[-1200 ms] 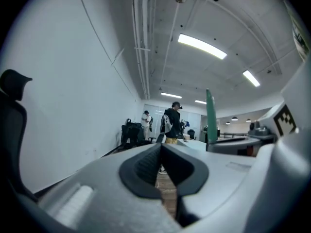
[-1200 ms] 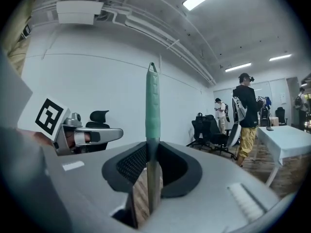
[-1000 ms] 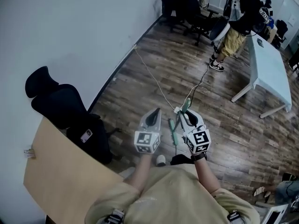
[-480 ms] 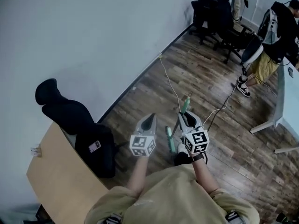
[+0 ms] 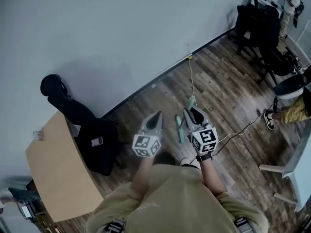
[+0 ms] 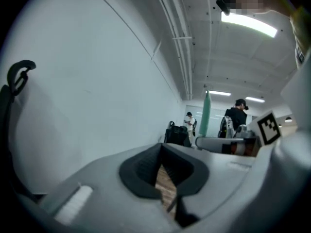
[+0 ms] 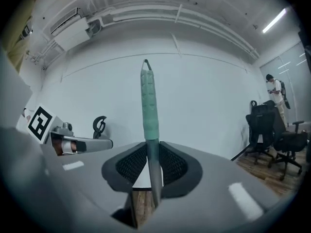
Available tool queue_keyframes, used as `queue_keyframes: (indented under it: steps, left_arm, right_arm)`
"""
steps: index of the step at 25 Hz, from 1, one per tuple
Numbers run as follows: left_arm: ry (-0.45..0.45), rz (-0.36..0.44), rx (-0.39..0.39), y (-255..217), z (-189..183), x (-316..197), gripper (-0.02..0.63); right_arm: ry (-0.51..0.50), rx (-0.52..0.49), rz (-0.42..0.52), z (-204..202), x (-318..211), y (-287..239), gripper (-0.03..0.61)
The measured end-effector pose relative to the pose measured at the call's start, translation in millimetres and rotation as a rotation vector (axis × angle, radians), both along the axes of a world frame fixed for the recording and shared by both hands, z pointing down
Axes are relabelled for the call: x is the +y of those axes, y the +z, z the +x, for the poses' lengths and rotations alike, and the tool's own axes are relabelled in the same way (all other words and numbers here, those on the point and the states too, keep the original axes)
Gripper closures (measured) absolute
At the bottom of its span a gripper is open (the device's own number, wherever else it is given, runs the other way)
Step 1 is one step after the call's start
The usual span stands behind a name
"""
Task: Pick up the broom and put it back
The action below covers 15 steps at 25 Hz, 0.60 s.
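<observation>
Now the right gripper (image 5: 191, 113) is clamped on the broom (image 7: 149, 101) handle, which stands upright through its jaws. The left gripper (image 5: 156, 116), closed and empty, is just beside it, both facing the wall (image 5: 121, 33).

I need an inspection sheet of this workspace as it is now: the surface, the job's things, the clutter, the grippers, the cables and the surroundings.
Surface: wooden plank floor.
Job's things: broom, upright, with its shaft between the right gripper's jaws; the head is not clearly seen.
Clutter: black office chair beside a wooden desk, at the left.
Grippers: right gripper shut on the broom; left gripper shut, nothing between its jaws.
Cables: white cable runs from the wall across the floor; second cable lies to the right.
Surroundings: white wall; more black chairs far right; another person at the right edge.
</observation>
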<state>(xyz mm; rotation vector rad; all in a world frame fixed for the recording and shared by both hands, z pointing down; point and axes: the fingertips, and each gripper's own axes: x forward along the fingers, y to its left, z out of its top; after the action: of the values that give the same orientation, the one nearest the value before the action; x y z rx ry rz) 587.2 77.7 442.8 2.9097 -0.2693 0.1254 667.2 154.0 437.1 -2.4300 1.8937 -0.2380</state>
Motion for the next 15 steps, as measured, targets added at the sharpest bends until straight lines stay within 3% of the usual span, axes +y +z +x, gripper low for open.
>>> queue_keyframes:
  steps: [4, 10, 15]
  left_arm:
    - [-0.074, -0.046, -0.008, 21.1, 18.1, -81.2, 0.614]
    - [-0.175, -0.151, 0.068, 26.3, 74.3, -204.2, 0.614]
    - [-0.241, -0.092, 0.091, 13.1, 88.7, -308.4, 0.614]
  right_arm:
    - [-0.064, -0.002, -0.059, 25.6, -81.3, 24.1, 0.497]
    - [-0.216, 0.017, -0.123, 56.4, -206.7, 28.9, 0.503]
    - [-0.295, 0.059, -0.199, 61.4, -308.3, 38.0, 0.503]
